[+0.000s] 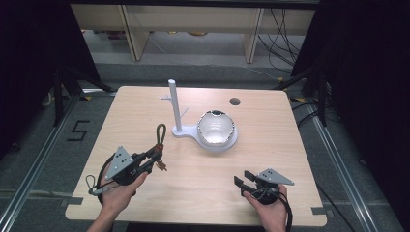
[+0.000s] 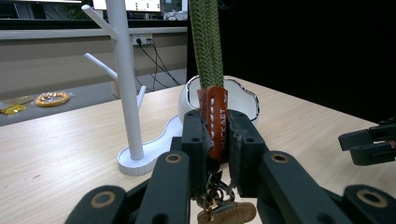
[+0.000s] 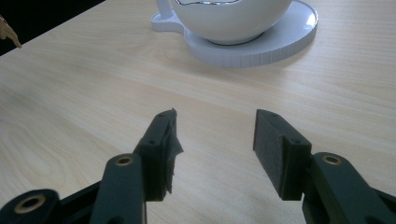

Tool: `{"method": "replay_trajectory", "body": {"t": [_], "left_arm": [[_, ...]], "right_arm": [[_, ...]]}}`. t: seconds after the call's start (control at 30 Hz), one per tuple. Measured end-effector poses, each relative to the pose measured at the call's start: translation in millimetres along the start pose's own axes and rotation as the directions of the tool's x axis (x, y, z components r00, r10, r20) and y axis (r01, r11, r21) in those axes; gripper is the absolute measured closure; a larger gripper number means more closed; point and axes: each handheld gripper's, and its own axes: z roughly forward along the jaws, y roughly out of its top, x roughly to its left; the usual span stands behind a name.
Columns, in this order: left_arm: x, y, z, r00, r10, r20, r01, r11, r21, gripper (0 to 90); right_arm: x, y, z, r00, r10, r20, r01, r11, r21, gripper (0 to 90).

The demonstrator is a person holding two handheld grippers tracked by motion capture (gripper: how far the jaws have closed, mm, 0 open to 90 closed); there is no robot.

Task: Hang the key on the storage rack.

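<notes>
- A light wooden table (image 1: 145,111) stands on a grey floor, with dark curtains at both sides.
- The left gripper (image 2: 216,140) is clamped on the brown leather tab of an olive rope keychain (image 2: 207,42), whose loop rises above the jaws.
- The right gripper (image 3: 215,140) is spread wide and holds nothing, low over the table.
- Beyond both stand a white peg stand (image 1: 175,108) and a white bowl (image 1: 216,128) on the stand's round base.
</notes>
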Motion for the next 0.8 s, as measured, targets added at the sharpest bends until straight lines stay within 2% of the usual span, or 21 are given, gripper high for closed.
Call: {"method": "replay_trajectory", "body": {"t": [0.23,0.43,0.5,0.53,0.63,0.67,0.7,0.73,0.77,0.8], "left_arm": [[1.9,2.9,2.3,1.0,0.0,-0.005,0.0,1.0,-0.004,78.0],[3.7,5.1,5.1,1.0,0.002,-0.004,-0.002,1.0,-0.001,78.0],[4.5,5.3,7.3,1.0,0.002,0.001,-0.002,0.9999,-0.013,78.0],[4.8,6.5,7.3,0.9999,0.005,-0.009,-0.005,1.0,0.0,78.0],[5.6,7.3,8.4,0.9999,0.002,-0.014,-0.002,1.0,0.001,78.0],[6.3,7.9,8.9,0.9998,0.004,-0.018,-0.004,1.0,0.004,78.0],[6.7,8.2,9.3,0.9998,0.006,-0.021,-0.005,1.0,0.007,78.0],[7.2,8.4,10.2,0.9997,0.003,-0.024,-0.003,1.0,0.007,78.0],[8.0,8.5,10.9,0.9996,0.004,-0.028,-0.004,0.9999,0.014,78.0],[9.2,8.2,12.6,0.9994,0.005,-0.034,-0.004,0.9999,0.016,78.0]], "right_arm": [[0.1,-0.5,2.5,0.9997,-0.013,0.021,0.013,1.0,-0.003,50.3],[-0.2,-0.5,1.9,0.9999,-0.013,0.009,0.013,1.0,-0.01,50.1],[0.3,-0.1,0.9,1.0,-0.004,0.007,0.004,1.0,-0.004,50.1],[0.2,-0.4,2.1,0.9998,-0.009,0.019,0.009,1.0,-0.004,50.0],[1.1,-0.7,2.8,0.9999,0.002,0.016,-0.002,1.0,0.0,50.0],[0.9,-0.5,2.1,0.9999,-0.008,0.013,0.008,1.0,-0.002,50.0],[3.7,-0.8,1.4,0.9996,0.029,-0.003,-0.029,1.0,-0.003,49.9],[2.7,-1.1,2.3,0.9999,0.012,0.002,-0.012,1.0,-0.007,49.9],[3.8,-0.9,1.8,0.9997,0.024,-0.001,-0.024,1.0,0.004,50.0],[5.1,-0.7,0.8,0.9992,0.038,0.016,-0.038,0.999,0.022,49.9]]}}
